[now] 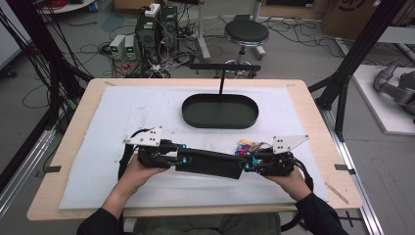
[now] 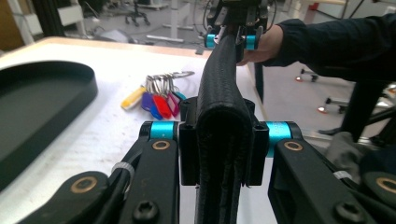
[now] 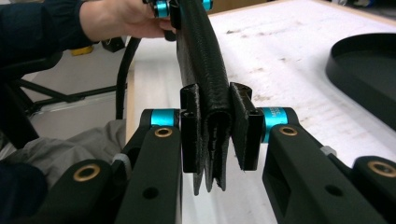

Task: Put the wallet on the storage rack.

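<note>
A table covered by a white mat [image 1: 122,127] is seen from above. At the left, the left gripper [image 1: 177,160] is clamped on one end of a long black leather pouch [image 1: 210,163]; its pads press both faces of the folded edge, as the left gripper view makes plain. The pouch is held level just above the mat, stretched between the two hands (probably so that it can be carried or opened without sagging). At the right, the right gripper [image 1: 248,164] is closed on the other end, though a small gap appears beside one pad in the right gripper view. Just behind the pouch's right end, a bunch of keys [image 1: 244,146] with coloured tags lies on the mat. Farther back, a black oval tray [image 1: 195,120] is placed near the table's middle, perhaps as a destination.
</note>
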Motion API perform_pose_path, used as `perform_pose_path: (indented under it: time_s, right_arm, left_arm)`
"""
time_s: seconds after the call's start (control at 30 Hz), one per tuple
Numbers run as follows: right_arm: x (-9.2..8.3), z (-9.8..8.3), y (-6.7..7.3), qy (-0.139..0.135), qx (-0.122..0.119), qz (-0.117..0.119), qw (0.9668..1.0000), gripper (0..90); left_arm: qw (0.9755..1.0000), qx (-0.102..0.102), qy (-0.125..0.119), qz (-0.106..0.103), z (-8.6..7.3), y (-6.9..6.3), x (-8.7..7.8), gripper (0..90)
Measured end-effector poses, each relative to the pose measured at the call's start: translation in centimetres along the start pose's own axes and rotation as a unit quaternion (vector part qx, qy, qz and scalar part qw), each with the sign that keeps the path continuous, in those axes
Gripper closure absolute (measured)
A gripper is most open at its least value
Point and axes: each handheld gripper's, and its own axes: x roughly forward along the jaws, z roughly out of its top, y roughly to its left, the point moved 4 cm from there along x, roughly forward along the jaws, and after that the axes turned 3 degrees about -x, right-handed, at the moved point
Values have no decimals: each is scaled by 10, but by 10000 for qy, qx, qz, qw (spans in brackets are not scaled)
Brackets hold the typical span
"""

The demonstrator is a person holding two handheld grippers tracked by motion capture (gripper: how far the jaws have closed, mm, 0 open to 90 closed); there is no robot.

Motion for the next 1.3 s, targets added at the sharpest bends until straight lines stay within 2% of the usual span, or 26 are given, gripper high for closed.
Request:
perform_pose_path:
  time_s: [0.03, 0.1, 0.13, 0.17, 0.2, 0.23, 0.27, 0.3, 0.37, 0.4, 0.47, 0.53, 0.6, 0.63, 0.67, 0.77, 0.8, 0.87, 0.97, 1.07, 1.3]
  right_arm:
    - [-2, 1, -2, -82, 38, -127, 9999, 716]
    - [-4, 1, -2, -127, 31, -168, 9998, 703]
    - [-7, 2, -4, -192, 13, -302, 9994, 652]
    - [-12, 3, -7, -329, 73, -504, 9982, 593]
    - [-12, 3, -7, -329, 73, -504, 9982, 593]
    - [-14, 3, -8, -355, 102, -615, 9974, 548]
    - [-22, 3, -13, -506, 195, -993, 9936, 502]
    - [-25, 2, -15, -553, 196, -1092, 9923, 502]
    - [-33, 1, -20, -626, 244, -1420, 9876, 475]
    - [-33, 1, -20, -626, 244, -1420, 9876, 475]
    - [-41, -3, -26, -608, 338, -1790, 9814, 450]
    - [-47, -6, -31, -600, 422, -2024, 9765, 429]
    - [-53, -8, -35, -603, 529, -2339, 9689, 416]
    - [-59, -10, -39, -586, 594, -2639, 9609, 410]
    - [-59, -10, -39, -586, 594, -2639, 9609, 410]
    - [-69, -16, -45, -539, 798, -3047, 9476, 406]
    - [-69, -16, -45, -539, 798, -3047, 9476, 406]
    - [-72, -18, -48, -536, 815, -3155, 9439, 406]
    - [-77, -22, -50, -554, 868, -3248, 9402, 406]
    - [-78, -22, -51, -553, 898, -3296, 9382, 406]
    - [-80, -24, -52, -562, 906, -3320, 9373, 406]
  left_arm:
    - [10000, 31, -12, 27, 1, -1, 1, 735]
    - [9999, 104, -74, 78, 3, -1, 4, 736]
    - [9998, 134, -95, 120, 5, -1, 5, 736]
    - [9994, 192, -124, 256, 7, 0, 5, 736]
    - [9994, 192, -124, 256, 7, 0, 5, 736]
    - [9991, 200, -150, 343, 8, 2, 5, 736]
    - [9988, 195, -182, 412, 9, 4, 4, 737]
    - [9985, 182, -211, 467, 10, 6, 4, 737]
    - [9974, 185, -260, 645, 12, 10, 2, 736]
    - [9968, 178, -285, 731, 13, 12, 2, 736]
    - [9954, 158, -320, 894, 16, 16, 0, 737]
    - [9941, 166, -382, 1003, 17, 19, -1, 736]
    - [9927, 136, -398, 1127, 20, 23, 0, 736]
    - [9922, 135, -385, 1174, 21, 24, 0, 736]
    - [9913, 177, -367, 1249, 23, 26, 0, 736]
    - [9889, 191, -460, 1402, 28, 32, 3, 737]
    - [9877, 183, -501, 1471, 30, 34, 5, 737]
    - [9855, 218, -539, 1594, 32, 39, 8, 737]
    - [9831, 238, -565, 1726, 36, 48, 14, 736]
    - [9805, 183, -632, 1850, 38, 58, 21, 736]
    - [9761, 164, -684, 2054, 41, 79, 31, 736]
